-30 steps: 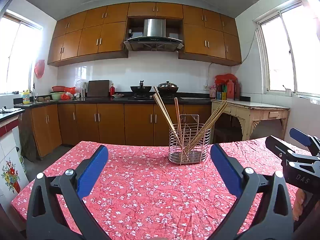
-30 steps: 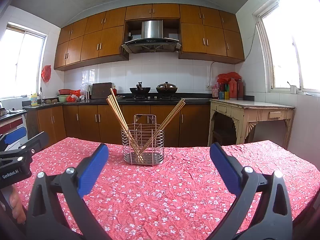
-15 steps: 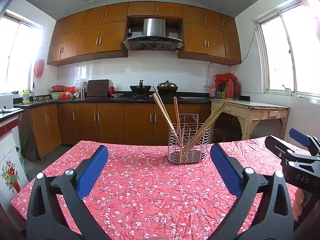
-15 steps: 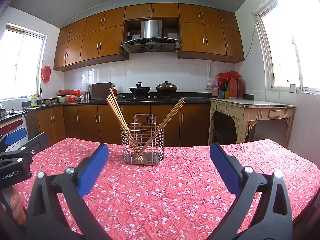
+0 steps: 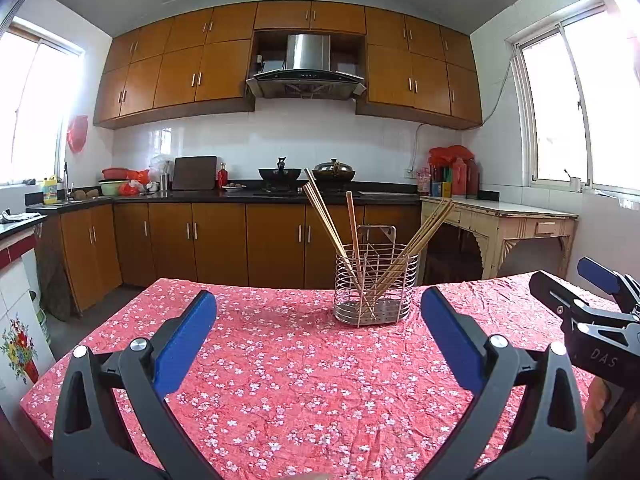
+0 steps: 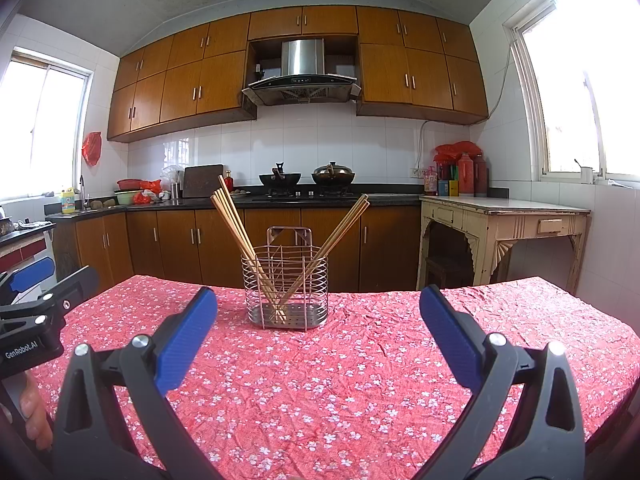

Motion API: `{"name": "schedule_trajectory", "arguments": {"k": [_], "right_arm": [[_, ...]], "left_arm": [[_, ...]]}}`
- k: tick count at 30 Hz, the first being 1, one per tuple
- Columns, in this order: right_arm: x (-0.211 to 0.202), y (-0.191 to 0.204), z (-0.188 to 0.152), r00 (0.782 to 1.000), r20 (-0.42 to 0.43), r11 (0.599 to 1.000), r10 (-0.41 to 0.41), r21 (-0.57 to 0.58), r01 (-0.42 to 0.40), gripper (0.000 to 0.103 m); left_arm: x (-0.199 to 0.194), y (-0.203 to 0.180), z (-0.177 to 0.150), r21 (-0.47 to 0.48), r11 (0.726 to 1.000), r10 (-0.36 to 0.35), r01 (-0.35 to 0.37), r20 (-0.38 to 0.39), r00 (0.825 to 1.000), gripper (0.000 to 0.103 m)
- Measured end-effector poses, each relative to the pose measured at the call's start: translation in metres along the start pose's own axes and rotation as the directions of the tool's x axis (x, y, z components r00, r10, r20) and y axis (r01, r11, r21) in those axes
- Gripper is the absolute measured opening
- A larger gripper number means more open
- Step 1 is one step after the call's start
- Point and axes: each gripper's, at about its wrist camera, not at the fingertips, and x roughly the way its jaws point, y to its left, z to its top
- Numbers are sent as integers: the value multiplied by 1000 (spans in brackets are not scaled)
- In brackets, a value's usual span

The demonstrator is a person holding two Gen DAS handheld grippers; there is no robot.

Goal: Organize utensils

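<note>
Right wrist view puts the chopstick holder [image 6: 285, 287] at our 12 o'clock, chopsticks [image 6: 240, 240] splayed upward, both grippers [image 6: 318, 322] [image 5: 319, 322] spread empty.

Wooden cabinets [image 5: 192, 76], steel range hood [image 5: 306, 68], white tiled wall [image 5: 320, 136], bright windows [image 5: 580, 108]
</note>
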Motion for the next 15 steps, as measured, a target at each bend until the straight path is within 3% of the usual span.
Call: {"name": "schedule_trajectory", "arguments": {"k": [15], "right_arm": [[1,1,-1,1000,-2,1000,1,3,-1,99]], "left_arm": [[0,1,-1,-3,1000,-1,1,-2,1000,101]]}}
